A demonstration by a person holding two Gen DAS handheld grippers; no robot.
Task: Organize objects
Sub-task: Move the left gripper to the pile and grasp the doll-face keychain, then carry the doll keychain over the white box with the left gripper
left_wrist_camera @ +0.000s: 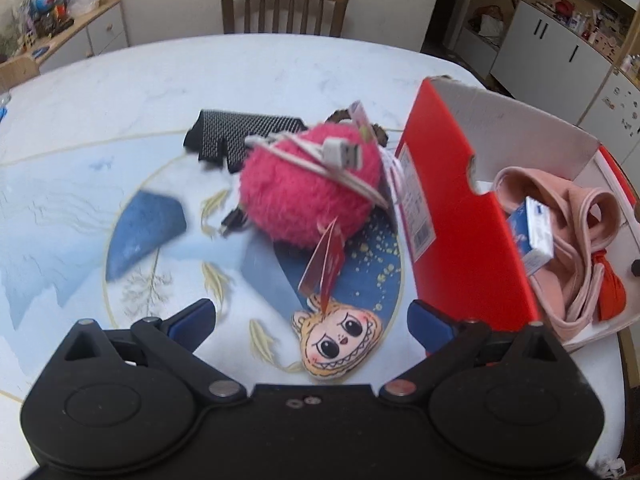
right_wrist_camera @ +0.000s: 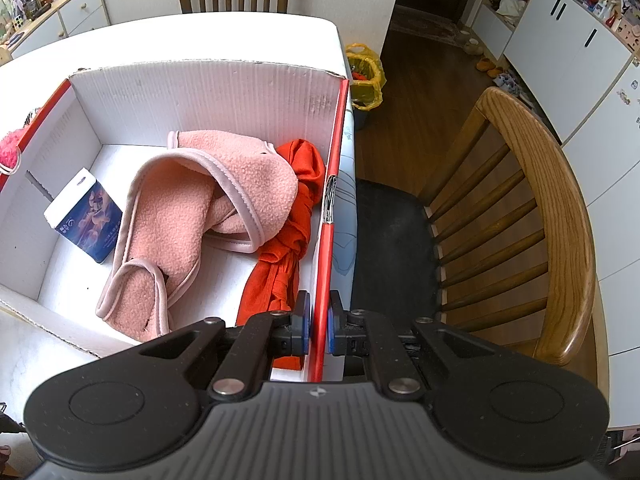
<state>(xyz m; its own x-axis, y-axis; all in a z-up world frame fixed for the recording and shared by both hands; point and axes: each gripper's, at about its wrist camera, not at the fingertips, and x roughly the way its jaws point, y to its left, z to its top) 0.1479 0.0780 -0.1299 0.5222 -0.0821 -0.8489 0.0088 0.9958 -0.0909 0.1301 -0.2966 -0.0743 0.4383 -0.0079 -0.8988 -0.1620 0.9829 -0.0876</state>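
Through the left wrist camera I am holding the left tongs [left_wrist_camera: 312, 320] spread wide and empty above the worktop [left_wrist_camera: 120, 92]. The pink plush ball [left_wrist_camera: 308, 184] is lying just beside the red box [left_wrist_camera: 448, 184], a white USB cable [left_wrist_camera: 340, 156] draped over it, its plug pointing right toward the box. A paper tag [left_wrist_camera: 324, 268] and a flat face charm [left_wrist_camera: 340, 340] are trailing from it toward me, so its long axis is running away from me. I judge it light, soft and squashy; pinching the fluffy body across its middle looks safest, though the cable may slide off.

Through the right wrist camera the right tongs [right_wrist_camera: 319, 326] are clamping the box's red side wall. Inside are lying a pink fleece cloth [right_wrist_camera: 208, 204], an orange cloth [right_wrist_camera: 288, 240] and a small blue carton [right_wrist_camera: 86, 216].
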